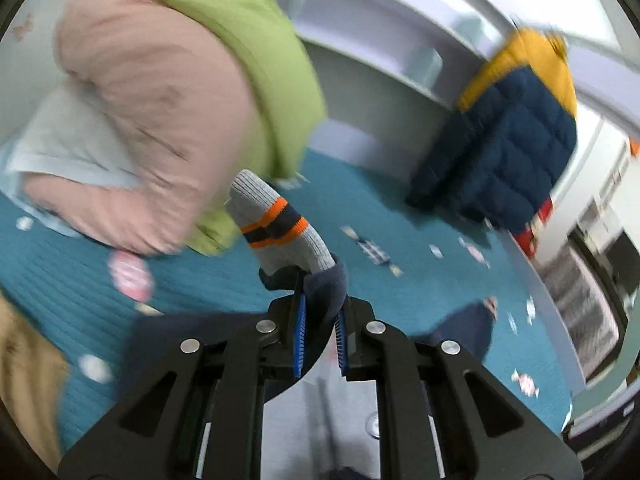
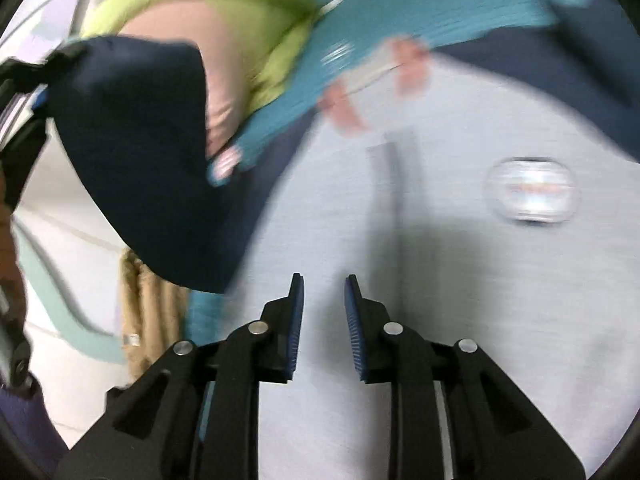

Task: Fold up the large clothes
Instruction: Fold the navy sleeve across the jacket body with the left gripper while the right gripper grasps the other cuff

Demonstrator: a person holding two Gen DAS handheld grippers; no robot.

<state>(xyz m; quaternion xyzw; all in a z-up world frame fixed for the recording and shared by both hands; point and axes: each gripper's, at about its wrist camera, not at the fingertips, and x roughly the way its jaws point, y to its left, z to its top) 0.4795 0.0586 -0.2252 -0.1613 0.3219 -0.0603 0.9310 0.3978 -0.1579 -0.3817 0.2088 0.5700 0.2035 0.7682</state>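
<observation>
The navy garment's cuff point(image 1: 326, 284) is pinched between the blue pads of the left hand-held gripper point(image 1: 320, 322), with a grey ribbed sleeve end point(image 1: 276, 220), banded in orange and navy, sticking out past the fingertips above the teal bedspread point(image 1: 400, 240). From the right wrist view, a big fold of the same navy garment point(image 2: 140, 152) hangs lifted at the left, next to what seems to be the other gripper. Below it a pale grey cloth point(image 2: 440, 280) lies spread out; whether it is part of the same garment I cannot tell.

The right hand-held gripper point(image 2: 324, 304) hovers over that grey cloth with its jaws a little apart and nothing between them.

Farther back on the bedspread, a pile of pink point(image 1: 152, 120) and lime green point(image 1: 248, 40) clothes sits at the left, and a navy and yellow puffer jacket point(image 1: 512, 128) lies well apart at the right. Everything is motion-blurred.
</observation>
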